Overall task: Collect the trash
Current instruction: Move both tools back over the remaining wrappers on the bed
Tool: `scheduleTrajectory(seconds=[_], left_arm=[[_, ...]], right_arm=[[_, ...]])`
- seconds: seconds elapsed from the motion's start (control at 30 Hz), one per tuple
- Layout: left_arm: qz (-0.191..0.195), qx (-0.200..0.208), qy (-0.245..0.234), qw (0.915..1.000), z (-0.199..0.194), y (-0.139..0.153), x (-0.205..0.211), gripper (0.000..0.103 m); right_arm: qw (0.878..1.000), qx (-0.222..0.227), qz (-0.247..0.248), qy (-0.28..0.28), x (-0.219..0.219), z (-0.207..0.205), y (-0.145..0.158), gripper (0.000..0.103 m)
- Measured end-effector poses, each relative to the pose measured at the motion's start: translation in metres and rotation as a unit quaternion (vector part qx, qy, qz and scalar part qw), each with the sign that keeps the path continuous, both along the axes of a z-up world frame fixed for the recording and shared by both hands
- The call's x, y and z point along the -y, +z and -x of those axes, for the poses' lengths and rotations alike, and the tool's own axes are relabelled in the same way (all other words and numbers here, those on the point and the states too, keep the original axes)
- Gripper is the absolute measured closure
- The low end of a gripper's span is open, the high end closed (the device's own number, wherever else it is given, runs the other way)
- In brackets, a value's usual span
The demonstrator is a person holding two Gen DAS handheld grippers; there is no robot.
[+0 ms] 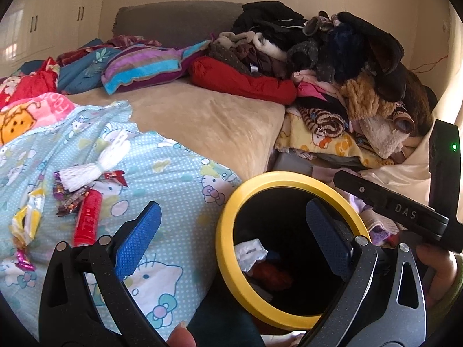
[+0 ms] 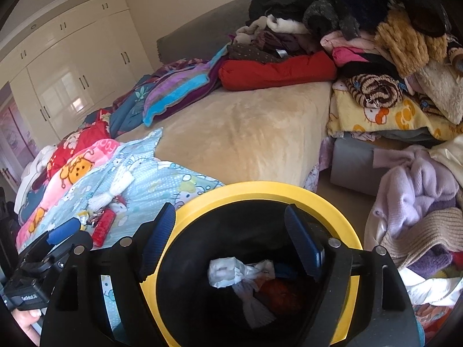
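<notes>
You have a bed (image 1: 208,121) with a bare tan cover at centre; a light blue cartoon-print quilt (image 1: 162,179) lies across its near left part; on that quilt lie a white foam net (image 1: 92,167), a red tube (image 1: 86,219), yellow wrappers (image 1: 27,217) and dark foil wrappers (image 1: 69,199), close together; a striped pillow (image 1: 144,69) and a red cushion (image 1: 240,81) lie further back; piled clothes (image 1: 347,66) occupy the right side.

The bin (image 2: 260,190) has a smooth, matt yellow plastic rim; crumpled white paper (image 2: 228,271) lies inside. The blue blanket (image 1: 162,167) is soft printed cloth. Wrappers (image 1: 69,196) look glossy foil (crinkled), and the red tube (image 1: 86,217) shiny plastic. Finger pads (image 1: 139,237) are blue, dimpled rubber.
</notes>
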State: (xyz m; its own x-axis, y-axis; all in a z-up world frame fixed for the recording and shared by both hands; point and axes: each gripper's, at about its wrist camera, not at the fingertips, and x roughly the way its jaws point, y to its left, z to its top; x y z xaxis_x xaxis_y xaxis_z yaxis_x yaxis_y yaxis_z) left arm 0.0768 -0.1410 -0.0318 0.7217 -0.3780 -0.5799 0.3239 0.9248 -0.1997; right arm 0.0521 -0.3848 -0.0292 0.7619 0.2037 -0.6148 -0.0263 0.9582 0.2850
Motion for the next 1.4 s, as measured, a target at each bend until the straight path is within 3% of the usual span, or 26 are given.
scheduleTrajectory(seconds=[0.77, 1.4], left_arm=[[0.031, 0.025, 0.082, 0.9958, 0.003, 0.015, -0.068, 0.011], [0.069, 0.026, 0.178, 0.9812, -0.009, 0.015, -0.156, 0.011]], right_arm=[[0.998, 0.027, 0.015, 0.047, -0.052, 0.008, 0.022, 0.022], [0.995, 0.026, 0.035, 0.085, -0.110, -0.017, 0.033, 0.021]])
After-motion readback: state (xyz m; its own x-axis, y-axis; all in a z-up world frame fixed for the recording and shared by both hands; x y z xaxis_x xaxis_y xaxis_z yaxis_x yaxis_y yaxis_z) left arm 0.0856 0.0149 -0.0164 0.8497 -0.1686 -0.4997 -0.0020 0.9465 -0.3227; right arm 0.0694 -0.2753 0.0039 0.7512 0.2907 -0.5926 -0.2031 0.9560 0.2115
